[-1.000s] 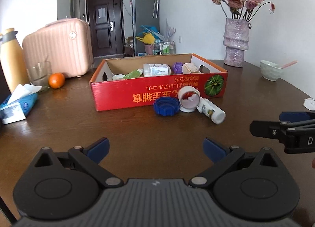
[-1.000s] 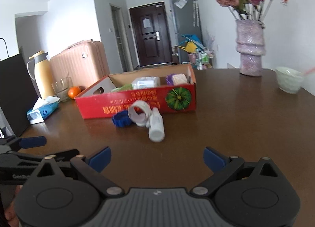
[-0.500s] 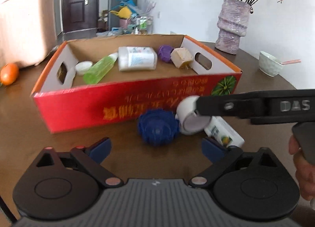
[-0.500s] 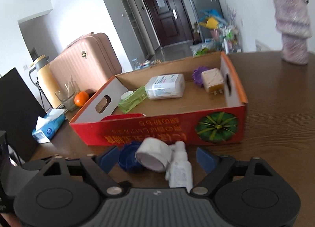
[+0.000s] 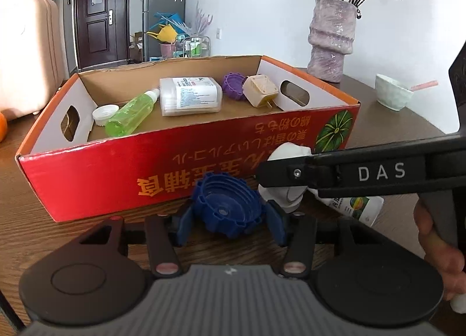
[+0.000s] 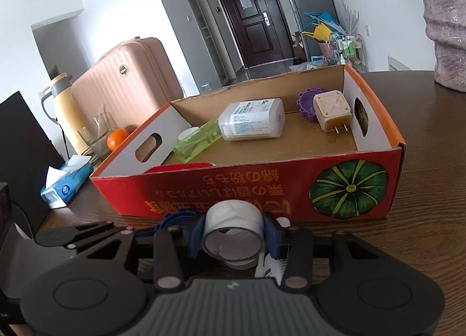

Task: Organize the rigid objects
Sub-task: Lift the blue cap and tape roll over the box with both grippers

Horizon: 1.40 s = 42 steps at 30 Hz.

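Note:
A red cardboard box [image 5: 116, 178] stands on the brown table and holds a green bottle [image 5: 131, 114], a white container [image 5: 189, 97], a purple cap [image 5: 233, 86] and a beige plug [image 5: 260, 91]. In front of it, my left gripper [image 5: 230, 219] is closing, its blue pads touching both sides of the blue cap [image 5: 227, 207]. My right gripper [image 6: 233, 229] is closing too, pads against the white tape roll [image 6: 233, 225]. One of its black fingers [image 5: 349, 172] crosses the left wrist view and partly hides the roll. A white bottle [image 5: 358, 207] lies beside the roll.
A purple vase [image 5: 332, 41] with flowers and a pale bowl [image 5: 391, 95] stand to the right behind the box. To the left are a tissue pack [image 6: 65, 184], a glass [image 6: 97, 135], an orange [image 6: 116, 137], a thermos [image 6: 62, 108] and a pink suitcase [image 6: 128, 79].
Both grippers have moved forward and down to the items in front of the box. Their jaws have gone from wide open to closed against the blue cap and the tape roll.

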Motion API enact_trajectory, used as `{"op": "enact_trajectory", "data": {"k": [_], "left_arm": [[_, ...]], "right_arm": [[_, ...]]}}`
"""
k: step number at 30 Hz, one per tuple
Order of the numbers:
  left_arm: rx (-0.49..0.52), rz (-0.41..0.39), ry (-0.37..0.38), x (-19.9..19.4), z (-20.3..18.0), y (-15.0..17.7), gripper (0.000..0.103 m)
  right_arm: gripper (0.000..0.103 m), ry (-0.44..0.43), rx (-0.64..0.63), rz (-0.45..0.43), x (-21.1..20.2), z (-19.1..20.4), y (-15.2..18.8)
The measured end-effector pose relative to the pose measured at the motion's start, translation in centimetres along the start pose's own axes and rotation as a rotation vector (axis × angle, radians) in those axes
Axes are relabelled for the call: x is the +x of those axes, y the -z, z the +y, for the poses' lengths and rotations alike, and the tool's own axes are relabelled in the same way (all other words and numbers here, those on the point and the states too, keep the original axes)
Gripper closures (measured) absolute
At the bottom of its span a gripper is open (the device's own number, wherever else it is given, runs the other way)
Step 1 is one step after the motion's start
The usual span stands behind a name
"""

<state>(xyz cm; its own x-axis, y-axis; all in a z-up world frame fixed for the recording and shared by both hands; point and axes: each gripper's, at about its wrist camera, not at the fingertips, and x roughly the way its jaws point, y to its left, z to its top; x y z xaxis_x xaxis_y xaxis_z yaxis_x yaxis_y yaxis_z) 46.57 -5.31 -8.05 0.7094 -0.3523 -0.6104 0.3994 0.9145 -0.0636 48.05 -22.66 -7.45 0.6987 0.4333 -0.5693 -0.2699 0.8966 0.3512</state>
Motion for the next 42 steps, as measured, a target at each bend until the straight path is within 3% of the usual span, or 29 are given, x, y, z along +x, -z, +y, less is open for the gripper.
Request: {"op": "enact_trajectory", "data": {"k": [8, 14, 23, 27, 36, 42], "left_arm": [[-0.015, -0.011, 0.007, -0.3, 0.1, 0.2, 0.05], [-0.025, -0.05, -0.083, -1.7, 0.1, 0.2, 0.05], [-0.049, -0.212, -0.221, -12.4, -1.7, 2.7, 0.05], [-0.053, -0.29, -0.268, -17.5, -3.1, 4.4, 0.05], [-0.077, -0.375, -0.253, -24.4, -5.1, 6.8, 0.05], [-0.11, -0.411, -0.245, -27.1, -5.9, 8.6, 0.05]], "right_arm": [[0.061, 0.05, -0.063, -0.042, -0.9, 0.9, 0.4], [0.061, 0.107, -0.129, -0.126, -3.0, 2.2, 0.4], [0.061, 0.246, -0.279, -0.261, -10.6, 5.6, 3.5], [0.061, 0.226, -0.282, -0.279, -14.2, 6.8, 5.2], [0.061, 0.191, -0.27, -0.35, -22.2, 9.9, 8.9], [0.06, 0.217, -0.267, -0.382, -25.4, 10.7, 10.9]]}}
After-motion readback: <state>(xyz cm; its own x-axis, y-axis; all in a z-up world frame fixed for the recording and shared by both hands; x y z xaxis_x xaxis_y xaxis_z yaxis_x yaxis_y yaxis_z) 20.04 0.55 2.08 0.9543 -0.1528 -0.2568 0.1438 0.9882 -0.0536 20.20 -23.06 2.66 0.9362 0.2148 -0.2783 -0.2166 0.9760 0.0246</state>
